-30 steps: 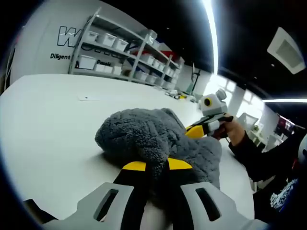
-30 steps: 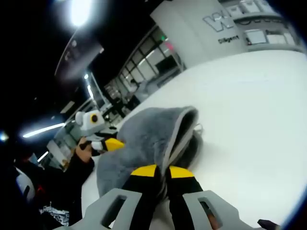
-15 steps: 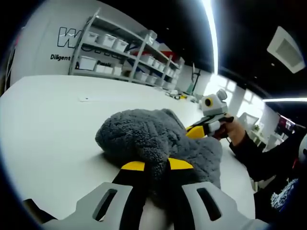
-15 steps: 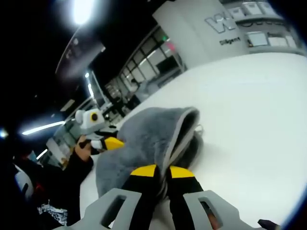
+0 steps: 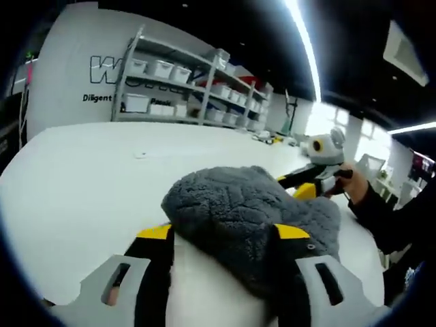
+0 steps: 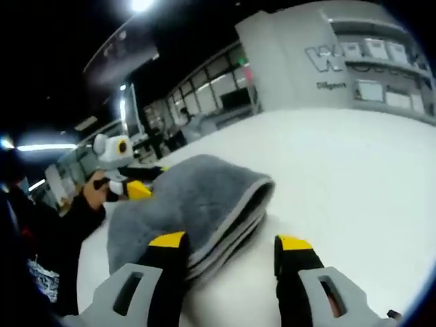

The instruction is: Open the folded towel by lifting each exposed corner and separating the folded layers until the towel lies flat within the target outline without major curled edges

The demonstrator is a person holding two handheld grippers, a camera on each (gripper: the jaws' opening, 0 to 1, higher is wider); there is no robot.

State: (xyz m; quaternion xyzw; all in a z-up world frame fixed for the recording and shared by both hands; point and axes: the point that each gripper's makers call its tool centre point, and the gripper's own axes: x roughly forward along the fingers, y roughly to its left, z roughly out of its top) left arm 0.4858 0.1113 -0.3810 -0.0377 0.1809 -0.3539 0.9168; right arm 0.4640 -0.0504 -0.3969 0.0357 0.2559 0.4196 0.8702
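- Grey and fluffy, the towel (image 5: 255, 221) lies bunched in a heap on the white worktop (image 5: 88, 177) in the left gripper view.
- The left gripper (image 5: 223, 233) has its yellow-tipped jaws spread wide, one on each side of the near end of the heap; they clamp nothing.
- Beyond the towel, at its far right edge, the right gripper (image 5: 315, 178) sits in a person's hand (image 5: 349, 182) with a dark sleeve.
- Shelves (image 5: 184, 88) with white bins stand against the far wall.
- In the right gripper view, the towel (image 6: 184, 204) lies folded in layers on the worktop (image 6: 340, 177), its pale hem facing the camera.
- The right gripper (image 6: 230, 244) is open too: its left jaw touches the towel's near edge, its right jaw stands over bare worktop.
- The left gripper (image 6: 129, 185) shows at the towel's far left side.
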